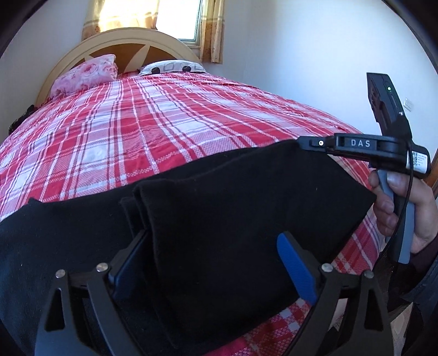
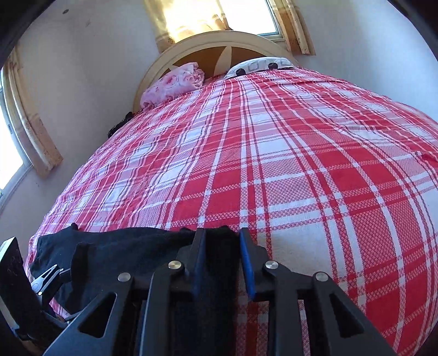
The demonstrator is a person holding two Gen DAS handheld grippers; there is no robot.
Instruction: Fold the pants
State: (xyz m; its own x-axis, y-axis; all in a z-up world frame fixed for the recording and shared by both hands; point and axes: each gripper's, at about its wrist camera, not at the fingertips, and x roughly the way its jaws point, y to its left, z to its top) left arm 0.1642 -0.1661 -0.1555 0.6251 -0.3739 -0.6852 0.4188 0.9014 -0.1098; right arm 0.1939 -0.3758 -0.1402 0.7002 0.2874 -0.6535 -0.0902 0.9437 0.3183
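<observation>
Black pants [image 1: 219, 208] lie across the near edge of a bed with a red plaid cover [image 1: 153, 128]. In the left wrist view my left gripper [image 1: 216, 246] stands wide open, with a raised fold of the pants between its blue fingers [image 1: 294, 265]. My right gripper [image 1: 303, 143] shows at the right of that view, pinching the far right corner of the pants. In the right wrist view my right gripper [image 2: 222, 246] is shut on the black cloth [image 2: 123, 252], which stretches off to the left.
A pink floral pillow [image 1: 84, 74] and a white patterned pillow [image 1: 172, 67] lie at the cream headboard [image 1: 137, 41]. A curtained window [image 1: 175, 19] is behind it. White walls flank the bed. The plaid cover [image 2: 273, 164] stretches flat beyond the pants.
</observation>
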